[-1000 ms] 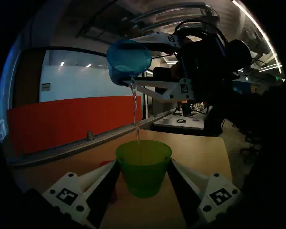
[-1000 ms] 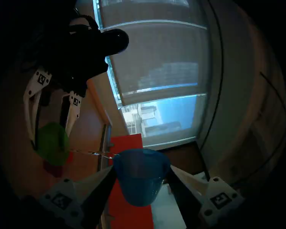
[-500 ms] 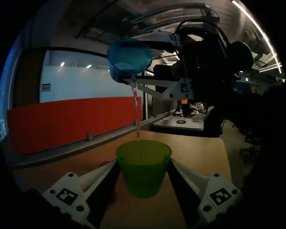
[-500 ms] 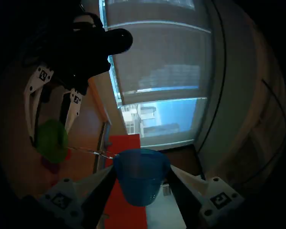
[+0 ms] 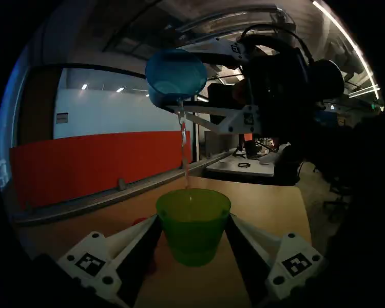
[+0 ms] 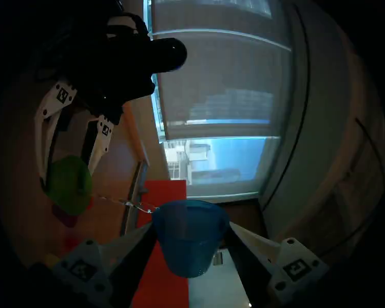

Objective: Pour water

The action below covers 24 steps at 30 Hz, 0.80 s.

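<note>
A green cup (image 5: 193, 226) stands upright between the fingers of my left gripper (image 5: 192, 241), which is shut on it just above the wooden table (image 5: 264, 200). Above it a blue cup (image 5: 175, 77) is tipped on its side, held by my right gripper (image 5: 213, 77). A thin stream of water (image 5: 183, 149) falls from the blue cup's rim into the green cup. In the right gripper view the blue cup (image 6: 189, 244) sits between the fingers of my right gripper (image 6: 189, 256), with the water stream (image 6: 123, 202) running toward the green cup (image 6: 68, 185) held by my left gripper (image 6: 69, 169).
A red object (image 5: 139, 222) lies on the table behind the left finger. An orange partition (image 5: 90, 164) with a grey rail runs along the table's far edge. A second desk (image 5: 244, 165) with small items stands beyond. A large window (image 6: 213, 128) lies past the blue cup.
The blue cup has tipped a little further and the right gripper has rotated slightly. The stream keeps running into the green cup, which has stayed in place.
</note>
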Each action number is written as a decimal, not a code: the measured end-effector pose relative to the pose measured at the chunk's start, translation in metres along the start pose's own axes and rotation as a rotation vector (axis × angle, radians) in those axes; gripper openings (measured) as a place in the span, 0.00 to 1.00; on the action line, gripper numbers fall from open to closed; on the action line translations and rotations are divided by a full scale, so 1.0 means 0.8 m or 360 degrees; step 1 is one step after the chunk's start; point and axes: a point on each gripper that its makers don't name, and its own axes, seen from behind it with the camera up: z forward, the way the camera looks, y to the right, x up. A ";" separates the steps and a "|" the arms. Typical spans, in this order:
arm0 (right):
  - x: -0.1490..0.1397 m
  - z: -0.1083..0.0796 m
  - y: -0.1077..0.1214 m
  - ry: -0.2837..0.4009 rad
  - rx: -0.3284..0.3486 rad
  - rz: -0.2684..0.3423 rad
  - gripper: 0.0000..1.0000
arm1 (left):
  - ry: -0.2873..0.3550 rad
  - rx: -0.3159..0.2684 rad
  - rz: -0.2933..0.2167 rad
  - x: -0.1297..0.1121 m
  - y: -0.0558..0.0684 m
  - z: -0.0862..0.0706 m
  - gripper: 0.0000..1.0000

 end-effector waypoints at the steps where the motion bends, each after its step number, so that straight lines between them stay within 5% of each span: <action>1: 0.000 0.000 0.000 0.0001 0.0000 -0.0003 0.89 | 0.0000 0.0000 0.0000 0.000 0.000 0.000 0.82; 24: 0.007 0.003 0.002 0.0017 0.0015 -0.0173 0.89 | 0.0001 -0.0008 -0.0007 -0.002 0.000 0.003 0.82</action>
